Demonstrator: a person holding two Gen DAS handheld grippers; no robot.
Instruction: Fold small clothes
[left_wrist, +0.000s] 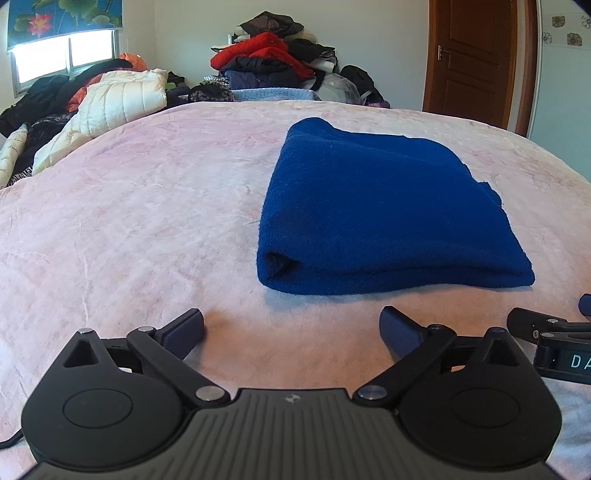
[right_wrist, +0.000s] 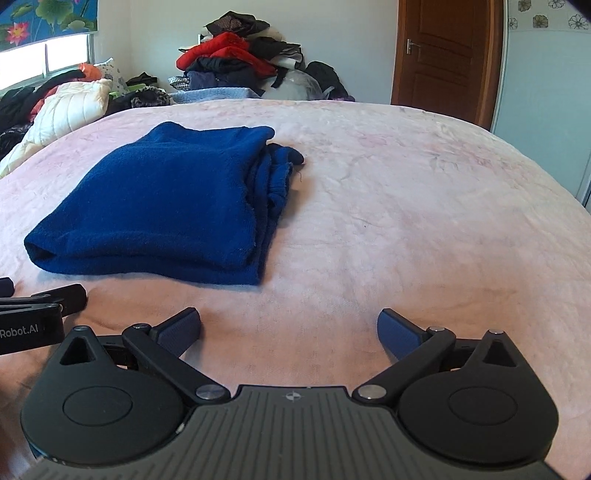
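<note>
Both tools are hanging back at the near edge of the bed (right_wrist: 406, 192) now. The left gripper (left_wrist: 291, 325) has its jaws spread wide with nothing between them, and the right gripper (right_wrist: 288, 325) is the same, wide apart and empty, both over bare pink bedspread. The blue garment (left_wrist: 369, 206) lies folded into a thick rectangle in the middle of the bed, just beyond both sets of fingertips, touched by neither.

It looks close to finished, but that right-hand edge bothers me. Seen from the right wrist, the layers there (right_wrist: 273, 184) are bunched and ruffled rather than stacked flush, and a dark end of cloth pokes out at the far corner (right_wrist: 291, 155). If someone grabs only the top layer to tidy it, the whole fold could peel open. The fabric looks soft and fuzzy, so a pad dragging across it would likely pull the stack askew on the plush bedspread. A pinch too deep might also catch the bedspread itself.

And the heap of clothes (left_wrist: 269, 55) at the far end still waits.
</note>
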